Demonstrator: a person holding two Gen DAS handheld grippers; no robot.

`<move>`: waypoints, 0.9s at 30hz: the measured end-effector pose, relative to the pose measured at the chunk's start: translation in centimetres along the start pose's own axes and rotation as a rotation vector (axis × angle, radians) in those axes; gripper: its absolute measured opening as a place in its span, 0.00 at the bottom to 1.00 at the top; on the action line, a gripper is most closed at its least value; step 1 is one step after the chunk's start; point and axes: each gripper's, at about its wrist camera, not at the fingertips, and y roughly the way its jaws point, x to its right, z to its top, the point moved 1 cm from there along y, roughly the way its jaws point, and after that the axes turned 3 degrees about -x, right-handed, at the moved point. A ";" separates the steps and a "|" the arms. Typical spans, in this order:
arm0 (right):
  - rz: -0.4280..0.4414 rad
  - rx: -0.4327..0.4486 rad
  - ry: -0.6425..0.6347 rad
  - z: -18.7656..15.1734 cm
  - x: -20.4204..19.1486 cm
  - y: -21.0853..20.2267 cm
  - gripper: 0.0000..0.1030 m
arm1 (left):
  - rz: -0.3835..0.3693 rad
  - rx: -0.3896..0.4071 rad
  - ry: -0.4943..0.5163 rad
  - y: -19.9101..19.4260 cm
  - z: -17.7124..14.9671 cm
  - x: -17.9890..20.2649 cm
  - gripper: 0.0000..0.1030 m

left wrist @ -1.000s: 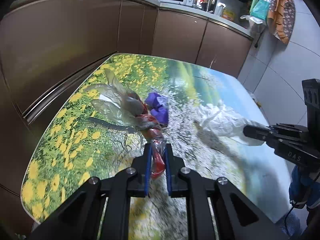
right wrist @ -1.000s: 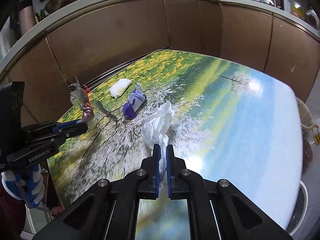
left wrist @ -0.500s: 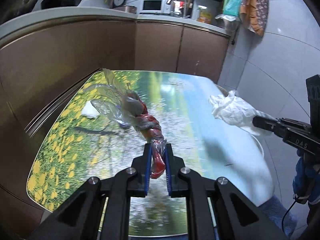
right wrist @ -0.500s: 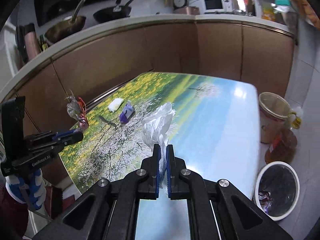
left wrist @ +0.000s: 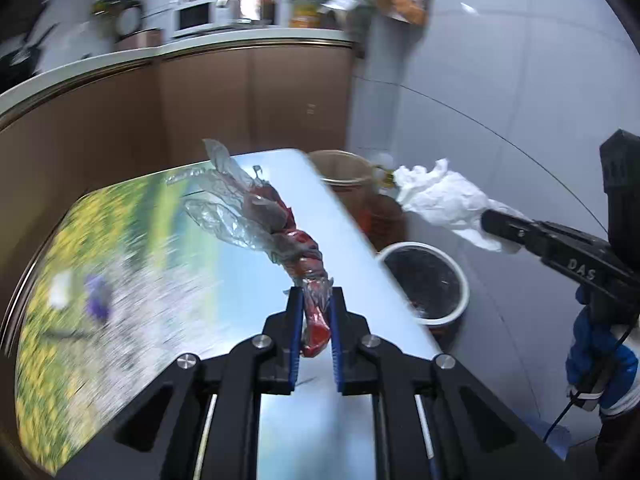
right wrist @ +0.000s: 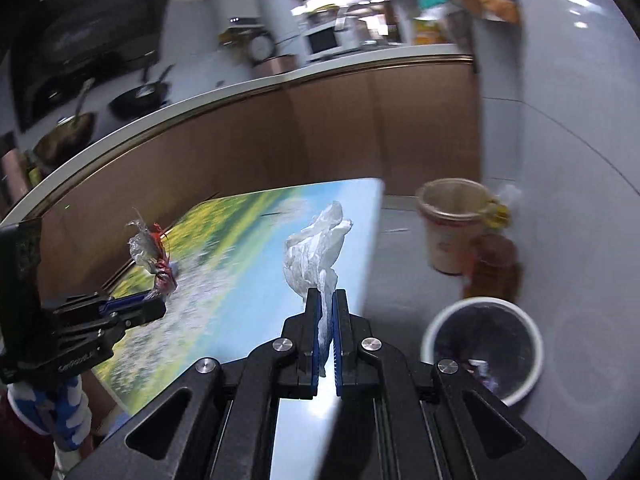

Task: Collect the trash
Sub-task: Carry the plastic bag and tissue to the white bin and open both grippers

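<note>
My left gripper (left wrist: 314,300) is shut on a crumpled red and clear plastic wrapper (left wrist: 276,224), held in the air above the table's right edge; it also shows in the right wrist view (right wrist: 154,254). My right gripper (right wrist: 326,300) is shut on a crumpled white tissue (right wrist: 316,248), also seen in the left wrist view (left wrist: 444,200), held over the floor past the table edge. A white trash bin (left wrist: 424,280) with a black liner stands on the floor right of the table; it also shows in the right wrist view (right wrist: 484,340). A purple wrapper (left wrist: 96,300) and a white scrap (left wrist: 60,294) lie blurred on the table.
The table (left wrist: 160,272) has a printed flower and sky landscape top. A beige bucket (right wrist: 452,224) and an amber bottle (right wrist: 494,268) stand on the floor beyond the bin. Brown kitchen cabinets (right wrist: 320,128) run behind the table, a tiled wall on the right.
Both grippers have lifted and swung right with their trash. The view now takes in the table's right edge and the bin on the floor. The purple wrapper and white scrap stay on the table.
</note>
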 end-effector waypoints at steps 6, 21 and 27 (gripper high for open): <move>-0.117 0.002 0.110 -0.5 6.3 0.7 0.05 | -0.093 -0.044 0.120 5.7 3.8 6.3 0.11; -0.340 -0.112 0.272 -3.3 19.2 8.9 0.06 | -0.303 -0.271 0.114 23.5 9.3 15.0 0.11; -0.359 -0.149 0.317 -4.2 22.0 12.5 0.08 | -0.370 -0.326 0.056 27.4 9.3 16.0 0.13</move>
